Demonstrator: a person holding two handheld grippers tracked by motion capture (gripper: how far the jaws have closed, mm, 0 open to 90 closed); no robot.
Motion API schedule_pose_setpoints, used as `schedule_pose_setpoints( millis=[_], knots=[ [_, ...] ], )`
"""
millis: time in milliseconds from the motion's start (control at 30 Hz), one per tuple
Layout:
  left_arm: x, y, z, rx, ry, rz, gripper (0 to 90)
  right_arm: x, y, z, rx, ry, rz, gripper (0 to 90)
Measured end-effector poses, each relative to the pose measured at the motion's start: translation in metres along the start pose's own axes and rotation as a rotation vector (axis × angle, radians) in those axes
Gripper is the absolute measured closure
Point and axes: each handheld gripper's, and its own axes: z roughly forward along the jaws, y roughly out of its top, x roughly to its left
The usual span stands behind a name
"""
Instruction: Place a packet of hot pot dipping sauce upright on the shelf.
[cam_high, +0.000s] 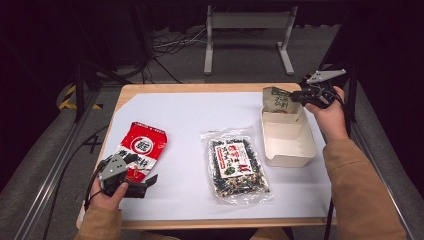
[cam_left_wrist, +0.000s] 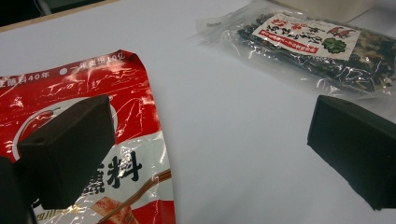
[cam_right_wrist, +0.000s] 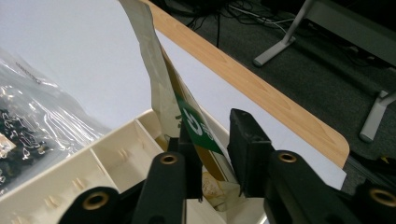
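R tool (cam_high: 300, 95) is hovering over the far end of the cream plastic compartment tray (cam_high: 300, 152) at the tabletop's (cam_high: 175, 107) far-right corner. The tall green-and-tan paper snack packet (cam_high: 276, 100) is standing upright in that far end, sitting between the part-open jaws; pads aren't pressing it w/ a visible gap on one side. L tool (cam_high: 137, 187) is resting wide open at the near-left, one jaw lying over the red-and-white foil seasoning pouch (cam_high: 142, 147), holding nothing. Clear plastic bag of dark seaweed mix (cam_high: 237, 165) is lying flat mid-tabletop, just beside the tray.
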Motion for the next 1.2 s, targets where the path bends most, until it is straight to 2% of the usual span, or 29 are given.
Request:
schedule_pose_setpoints(
  millis=[100,233,333,467,567,667,900,1000,1200],
  knots=[
    [-0.001,0.003,0.001,-0.004,-0.005,-0.006,1.4,0.001,0.001,-0.005,-0.024,-0.007,0.007,65.1],
    [-0.003,0.007,0.005,0.018,-0.003,-0.01,2.4,0.004,0.002,-0.015,-0.064,-0.027,0.022,52.1],
    [-0.003,0.009,0.007,0.033,0.008,-0.015,3.4,0.006,0.002,-0.022,-0.088,-0.037,0.04,47.7],
    [-0.003,0.011,0.012,0.042,0.005,-0.004,4.2,0.011,0.002,-0.036,-0.108,-0.06,0.032,43.0],
    [-0.003,0.013,0.012,0.042,0.005,0.007,5.1,0.016,0.002,-0.045,-0.129,-0.071,0.036,40.8],
    [-0.003,0.014,0.012,0.041,0.004,0.001,6.0,0.022,0.001,-0.053,-0.132,-0.068,0.038,40.7],
    [-0.003,0.016,0.012,0.051,0.009,0.007,7.9,0.041,-0.001,-0.07,-0.18,-0.027,0.051,41.9],
    [-0.003,0.018,0.011,0.051,0.015,0.015,8.5,0.052,-0.002,-0.076,-0.187,0.023,0.065,45.7],
    [-0.003,0.02,0.01,0.056,0.014,0.016,9.9,0.074,-0.005,-0.086,-0.206,0.078,0.069,46.5]
  ],
)
